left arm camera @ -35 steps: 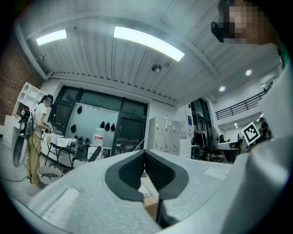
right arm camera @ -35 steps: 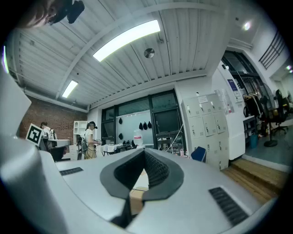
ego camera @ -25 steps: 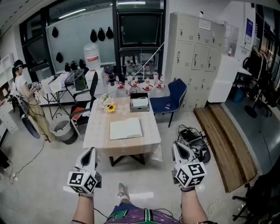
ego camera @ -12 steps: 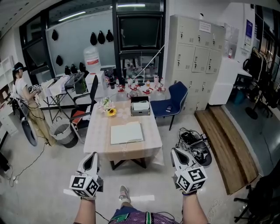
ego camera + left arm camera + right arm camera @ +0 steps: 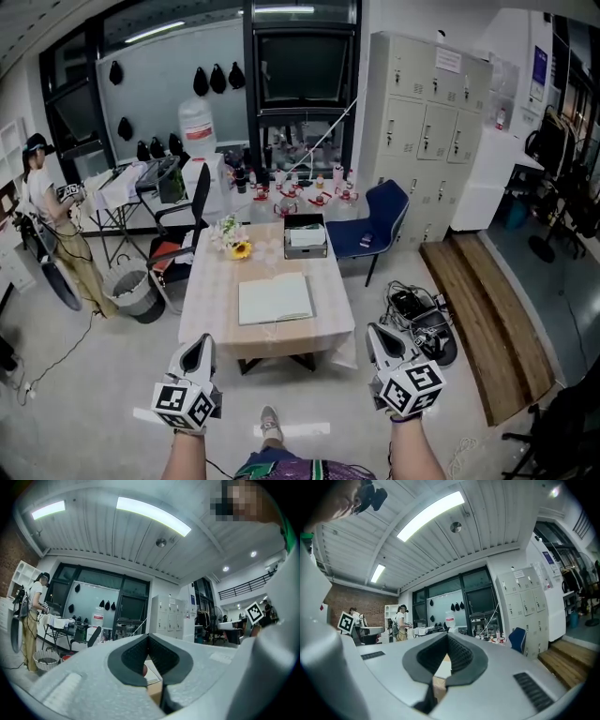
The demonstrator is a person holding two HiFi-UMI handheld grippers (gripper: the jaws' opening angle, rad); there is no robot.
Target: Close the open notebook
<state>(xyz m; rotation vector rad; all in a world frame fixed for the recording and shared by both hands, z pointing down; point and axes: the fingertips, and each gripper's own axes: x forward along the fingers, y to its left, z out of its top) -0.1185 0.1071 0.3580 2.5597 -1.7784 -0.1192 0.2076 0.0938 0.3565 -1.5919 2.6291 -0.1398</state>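
Note:
An open notebook [image 5: 275, 299] with pale pages lies flat on the near half of a long table [image 5: 214, 281] covered with a beige cloth, in the head view. Both grippers are held short of the table's near end, over the floor. My left gripper [image 5: 200, 346] is shut with nothing in it, below the table's left corner. At the table's right corner my right gripper [image 5: 376, 336] is also shut and empty. In each gripper view the closed jaws fill the lower frame, and a sliver of the notebook [image 5: 151, 672] [image 5: 441, 667] shows through the notch between them.
A yellow flower bunch [image 5: 232, 246] and a small box [image 5: 306, 236] stand at the table's far end. A blue chair [image 5: 375, 220] is at the far right, a black chair [image 5: 180, 225] at the left. Cables and gear [image 5: 422, 321] lie on the floor right. A person [image 5: 47, 216] stands far left.
The view has come nearer to the table, which now sits lower in the head view. Both grippers moved forward with it and stay shut.

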